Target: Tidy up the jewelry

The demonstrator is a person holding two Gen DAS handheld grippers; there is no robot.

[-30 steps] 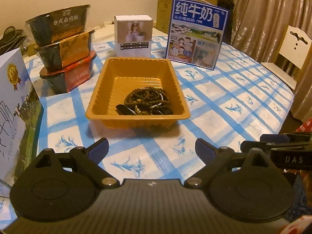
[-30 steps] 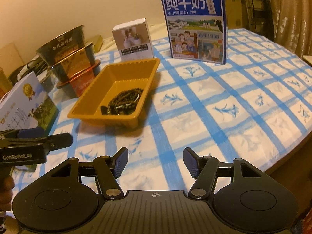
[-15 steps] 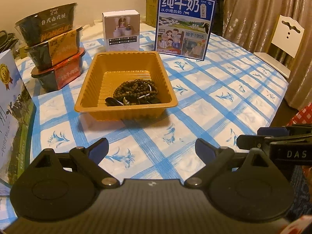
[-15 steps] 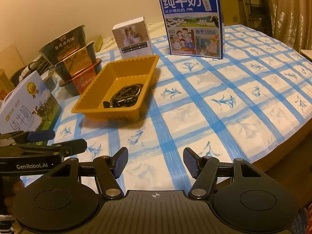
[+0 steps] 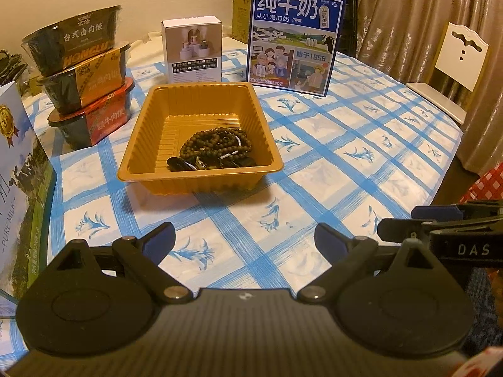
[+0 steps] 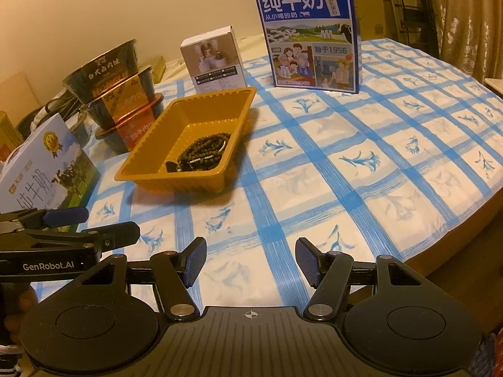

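An orange plastic tray sits on the blue-checked tablecloth. Dark beaded bracelets lie piled in its near right corner. My left gripper is open and empty, hovering over the cloth well in front of the tray. My right gripper is open and empty near the table's front edge, right of the tray. Each gripper shows at the side of the other's view.
Three stacked food bowls stand left of the tray. A small white box and a blue milk carton box stand behind it. Another milk box is at the near left. A white chair is at the right.
Both grippers have drawn back toward the table's front edge, so the tray looks farther away. Both stay open and empty. The bracelets have not moved.
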